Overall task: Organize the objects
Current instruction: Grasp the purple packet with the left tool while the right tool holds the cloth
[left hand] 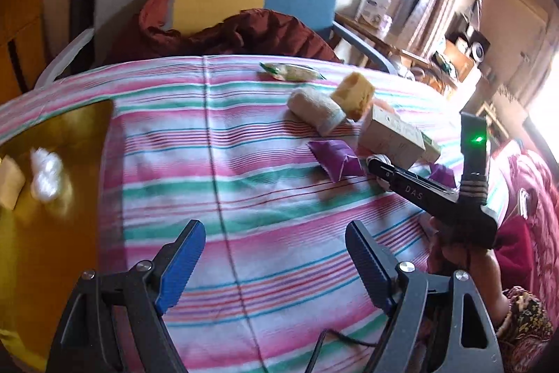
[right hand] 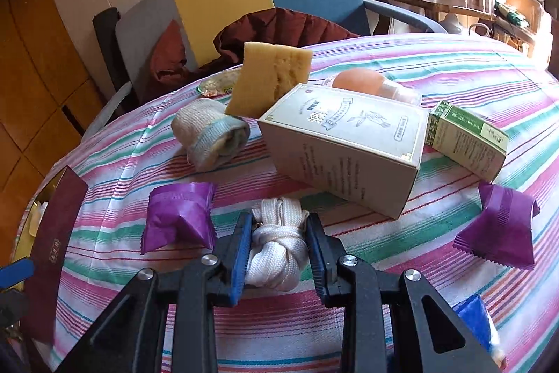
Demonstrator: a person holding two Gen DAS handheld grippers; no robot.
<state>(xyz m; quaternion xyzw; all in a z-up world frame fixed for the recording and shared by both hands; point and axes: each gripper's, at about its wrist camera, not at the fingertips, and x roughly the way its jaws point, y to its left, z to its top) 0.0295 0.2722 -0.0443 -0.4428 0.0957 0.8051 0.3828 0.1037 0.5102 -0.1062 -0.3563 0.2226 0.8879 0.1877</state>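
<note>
Two handheld grippers work over a table covered in a striped cloth (right hand: 454, 65). The right gripper (right hand: 277, 254) points down at the table, and its blue pads are closed tight on a knotted bundle of white cord (right hand: 277, 243), which sits on the cloth between them. Just left of its fingers lies a purple packet (right hand: 180, 219); a second purple packet (right hand: 499, 229) lies well off to the right. Straight ahead of it stands a large beige box (right hand: 342, 145), with a small green box (right hand: 466, 140) to the right of that and a rolled towel (right hand: 211, 137) to the left. A yellow sponge (right hand: 269, 79) leans behind the beige box.

The left gripper (left hand: 276, 263) hovers above bare cloth with its jaws wide apart and nothing between them. To its left is a gold tray (left hand: 59, 198) holding a white wad (left hand: 45, 173). Ahead and to its right, the right gripper reaches in among the boxes.
</note>
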